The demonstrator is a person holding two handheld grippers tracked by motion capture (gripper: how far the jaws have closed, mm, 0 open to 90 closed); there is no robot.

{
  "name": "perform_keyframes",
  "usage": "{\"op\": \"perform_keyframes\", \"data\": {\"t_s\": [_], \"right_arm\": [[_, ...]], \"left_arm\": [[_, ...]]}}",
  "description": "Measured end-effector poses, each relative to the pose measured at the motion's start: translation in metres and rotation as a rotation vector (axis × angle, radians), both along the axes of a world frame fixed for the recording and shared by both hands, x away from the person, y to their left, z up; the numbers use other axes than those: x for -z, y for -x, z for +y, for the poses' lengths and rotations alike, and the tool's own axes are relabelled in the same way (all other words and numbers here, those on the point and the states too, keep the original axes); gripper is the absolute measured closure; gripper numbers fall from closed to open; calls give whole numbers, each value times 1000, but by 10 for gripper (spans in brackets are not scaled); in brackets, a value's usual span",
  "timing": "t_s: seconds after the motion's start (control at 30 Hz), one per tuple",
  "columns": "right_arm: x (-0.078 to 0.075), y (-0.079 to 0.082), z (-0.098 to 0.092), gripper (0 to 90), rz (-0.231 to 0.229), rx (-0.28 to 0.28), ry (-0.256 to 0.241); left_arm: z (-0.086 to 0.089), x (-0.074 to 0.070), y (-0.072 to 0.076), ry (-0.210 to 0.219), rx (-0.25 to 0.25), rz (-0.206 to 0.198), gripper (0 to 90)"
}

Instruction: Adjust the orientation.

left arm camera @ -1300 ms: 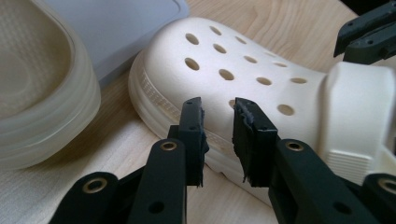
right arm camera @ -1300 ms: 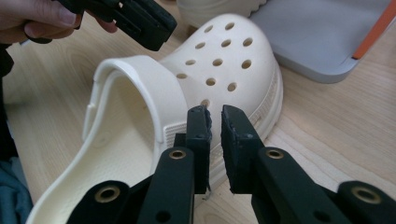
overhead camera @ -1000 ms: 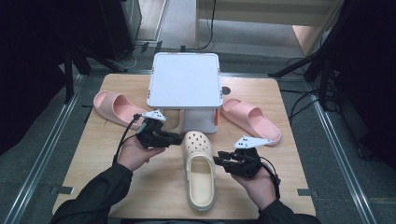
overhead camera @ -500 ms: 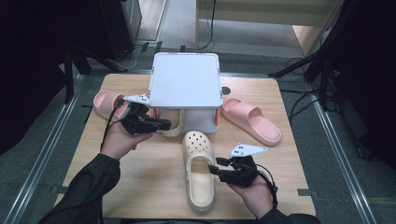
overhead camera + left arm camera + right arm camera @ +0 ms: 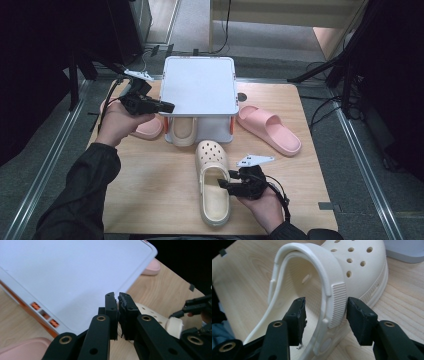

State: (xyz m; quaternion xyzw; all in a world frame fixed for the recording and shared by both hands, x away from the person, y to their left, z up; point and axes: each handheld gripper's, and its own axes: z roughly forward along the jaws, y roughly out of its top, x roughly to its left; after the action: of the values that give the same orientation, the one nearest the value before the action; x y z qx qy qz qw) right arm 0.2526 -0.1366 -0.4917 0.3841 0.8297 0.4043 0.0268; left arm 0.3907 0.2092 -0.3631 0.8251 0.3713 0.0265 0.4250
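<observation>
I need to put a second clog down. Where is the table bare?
Bare wood lies left of the cream clog, in front of the white rack, and at the near right corner below the pink slide. It is crowded around the rack's legs.

A light wooden table (image 5: 150, 200) carries a white two-tier rack (image 5: 199, 90) at its far middle, a cream clog (image 5: 214, 187) in front of it, a second cream clog (image 5: 182, 131) under the rack, and pink slides at left (image 5: 146, 129) and right (image 5: 269, 129).
</observation>
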Motion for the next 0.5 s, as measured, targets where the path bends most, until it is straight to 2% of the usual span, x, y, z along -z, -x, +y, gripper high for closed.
{"op": "perform_keyframes", "data": {"t_s": [0.07, 0.1, 0.13, 0.2, 0.27, 0.33, 0.47, 0.5], "right_arm": [[1, -2, 1, 504, -2, 13, 10], [2, -3, 1, 509, 2, 17, 9], [3, -4, 1, 515, 4, 23, 11], [5, -6, 2, 524, 3, 32, 19], [6, -8, 2, 520, 1, 40, 24], [7, -10, 3, 510, 5, 46, 21], [8, -11, 5, 516, -12, 50, 36], [8, -11, 5, 523, -12, 55, 37]], "left_arm": [[4, 2, -3, 19, -10, 10, 833], [5, 3, -4, 35, -17, -7, 840], [6, 5, -6, 40, -24, -3, 850], [7, 6, -9, 0, -35, -6, 858], [9, 7, -10, 5, -36, -10, 869], [9, 9, -11, -15, -42, -21, 875], [11, 17, -13, -34, -59, -13, 884], [12, 18, -14, -22, -59, -15, 888]]}}
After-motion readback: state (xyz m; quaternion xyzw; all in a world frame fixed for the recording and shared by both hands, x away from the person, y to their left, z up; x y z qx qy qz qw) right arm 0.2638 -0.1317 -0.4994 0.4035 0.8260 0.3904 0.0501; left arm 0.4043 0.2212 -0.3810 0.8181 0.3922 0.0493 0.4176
